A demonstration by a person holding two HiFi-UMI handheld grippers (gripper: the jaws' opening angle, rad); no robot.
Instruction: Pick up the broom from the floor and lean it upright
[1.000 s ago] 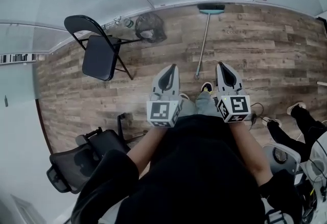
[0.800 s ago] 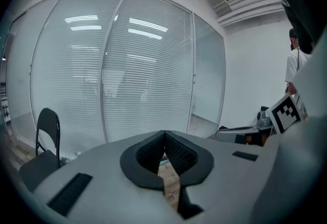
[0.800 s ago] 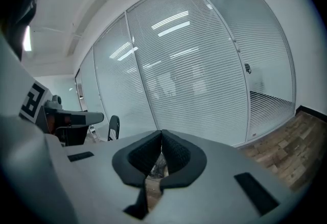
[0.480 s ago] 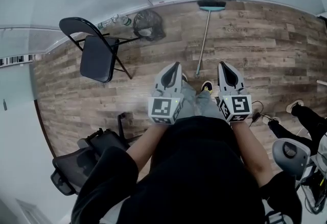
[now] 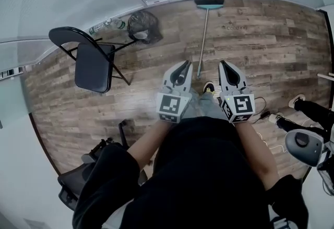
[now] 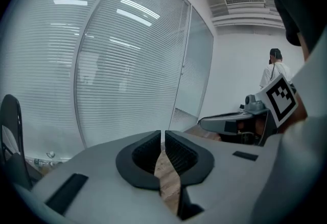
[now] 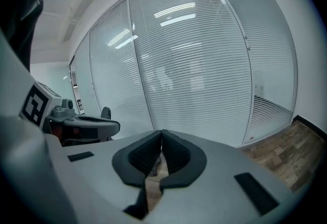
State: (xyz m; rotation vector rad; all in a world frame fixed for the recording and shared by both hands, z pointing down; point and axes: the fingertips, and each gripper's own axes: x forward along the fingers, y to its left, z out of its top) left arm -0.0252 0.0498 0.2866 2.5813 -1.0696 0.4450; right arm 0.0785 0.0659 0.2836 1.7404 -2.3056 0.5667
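Both tools are out front, side by side: left gripper (image 5: 182, 65) pinched closed on nothing, right gripper (image 5: 226, 65) the same. Just beyond their tips the broom (image 5: 203, 35) lies flat on the wood floor (image 5: 261, 40). Its handle runs away to the head at the foot of the far wall.

You're in a black top (image 5: 209, 170) w/ loose black sleeves (image 5: 104, 170), grey trousers (image 5: 201, 108), dark shoe w/ yellow trim (image 5: 210, 87). Left gripper (image 5: 183, 64) & right gripper (image 5: 225, 63): grey shells, black ribbed pads (image 6: 140, 154), b/w square-marker cubes (image 5: 239, 107) at rear.
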